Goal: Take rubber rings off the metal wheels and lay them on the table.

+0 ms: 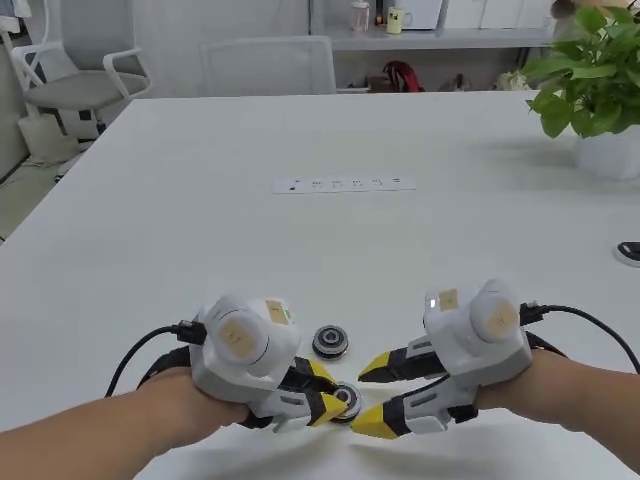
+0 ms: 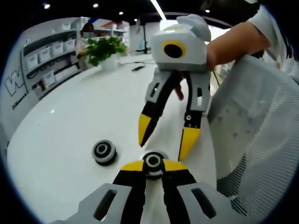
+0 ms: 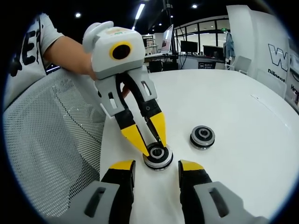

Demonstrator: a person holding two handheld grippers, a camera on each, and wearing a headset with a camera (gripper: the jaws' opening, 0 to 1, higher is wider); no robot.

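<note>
Two small metal wheels lie flat on the white table (image 1: 420,240). Each is a round disc with a pale, shiny hub in the middle and a black rubber ring (image 3: 193,137) around it. The near wheel (image 1: 348,400) (image 2: 153,162) (image 3: 158,157) sits close to the table's front edge, between the two grippers, with its ring on it. The left gripper (image 1: 335,402) (image 3: 152,143) has its yellow-tipped jaws closed in on this wheel, pinching it: in the left gripper view one tip touches each side of the rim, and the hub shows between them. The right gripper (image 1: 363,398) (image 2: 163,147) faces it from the other side with its jaws spread. In the right gripper view the wheel lies just ahead of the gap between the two tips, touching neither. The second wheel (image 1: 330,341) (image 2: 104,151) (image 3: 202,136) rests near the first, a little farther up the table, apart from all four jaws and with its ring also in place. Farther back on the table are a flat strip of sockets (image 1: 344,184) and, at the far right corner, a potted plant (image 1: 590,85)
</note>
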